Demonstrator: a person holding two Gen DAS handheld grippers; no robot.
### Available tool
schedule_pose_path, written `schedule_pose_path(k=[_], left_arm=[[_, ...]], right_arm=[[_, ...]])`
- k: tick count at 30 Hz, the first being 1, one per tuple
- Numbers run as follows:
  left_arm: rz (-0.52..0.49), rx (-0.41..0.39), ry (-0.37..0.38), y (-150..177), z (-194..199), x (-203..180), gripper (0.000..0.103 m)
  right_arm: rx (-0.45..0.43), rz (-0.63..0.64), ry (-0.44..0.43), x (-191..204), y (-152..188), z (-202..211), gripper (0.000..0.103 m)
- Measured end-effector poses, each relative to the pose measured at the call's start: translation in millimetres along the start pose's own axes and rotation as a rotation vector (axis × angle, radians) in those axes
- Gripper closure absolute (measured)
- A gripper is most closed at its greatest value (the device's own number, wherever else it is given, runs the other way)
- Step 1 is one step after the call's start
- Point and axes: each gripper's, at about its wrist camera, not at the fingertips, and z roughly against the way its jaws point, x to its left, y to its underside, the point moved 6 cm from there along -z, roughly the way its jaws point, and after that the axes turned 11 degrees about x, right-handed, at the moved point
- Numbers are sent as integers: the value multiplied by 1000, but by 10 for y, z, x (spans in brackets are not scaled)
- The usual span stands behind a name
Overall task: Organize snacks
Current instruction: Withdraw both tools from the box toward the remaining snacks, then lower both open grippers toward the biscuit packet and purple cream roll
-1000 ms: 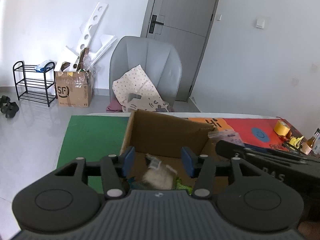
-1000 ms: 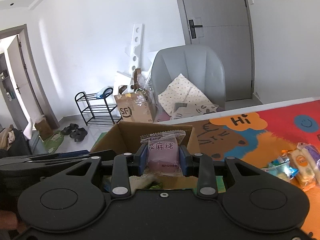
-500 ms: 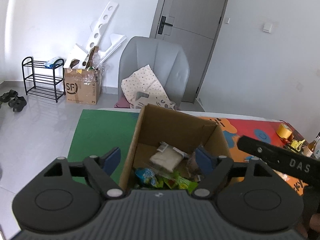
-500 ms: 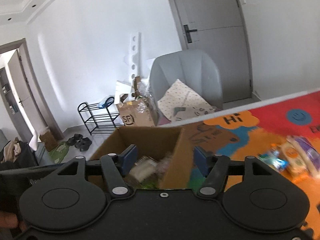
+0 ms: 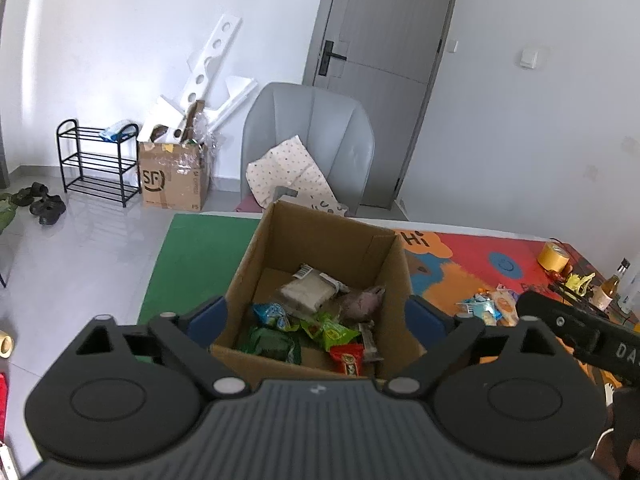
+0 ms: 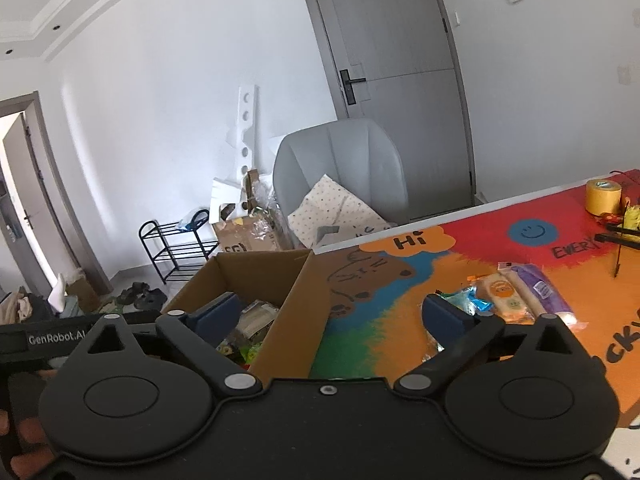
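Right gripper [image 6: 336,316]: jaws opening, near full spread, nothing between the pads. Left pad sits over the cardboard box [image 6: 292,304], right pad over the mat [image 6: 380,320]. Left gripper [image 5: 316,316]: same story, jaws opening wide, empty, straddling the box's near end with both pads outside its walls.

Box holds the sorted stuff: white packet [image 5: 308,290], purple packet [image 5: 362,300], green and blue wrappers [image 5: 276,332], a red one [image 5: 348,360] at the near wall. Box is roughly half covered on the floor, room left.

Remaining snacks [image 6: 516,296] are loose on the mat, right of the box and well apart from it: an orange-labelled packet [image 6: 500,294], a purple-wrapped roll [image 6: 538,288] touching it, a blue wrapper [image 6: 468,300] just beside the right gripper's right pad. In the right wrist view, the long axes of the orange packet and the purple roll run roughly away from the camera, tilted slightly left at the far end.

Key relation: the pile lies ahead and to the right of the right gripper, on the far side of the box from the left one. Right hand is clearly nearer, so my read is right takes the next pick. Closing across the short width of the orange packet or roll should need little wrist roll. Blue wrapper is closest but crumpled, grip looks less certain.
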Motion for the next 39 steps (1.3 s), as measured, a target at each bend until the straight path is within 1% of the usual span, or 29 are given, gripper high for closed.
schedule_pose_path(k=[3,8,13,18,24,31,39], left_arm=[[10,0,-8,57,96,-45,3],[-7,13,-4,184,210,-185,2],[-30,26,24,310,285,-370,2],[-72,33,57,420,364,-584,2],[-90,30,94,498,438,-805,2],[-122,20,125,545,431,-1114,2],[-125,9,132,515,240,-1418,3]], right_arm=[[8,18,13,-29,42,119,0],[9,29,51,-131,157,335,0],[14,7,92,-302,300,524,0],[-1,-30,121,-489,409,685,0],[-27,-48,146,-693,467,874,0],[-44,-67,132,-926,462,918,0],[-53,-105,126,-1290,448,811,0]])
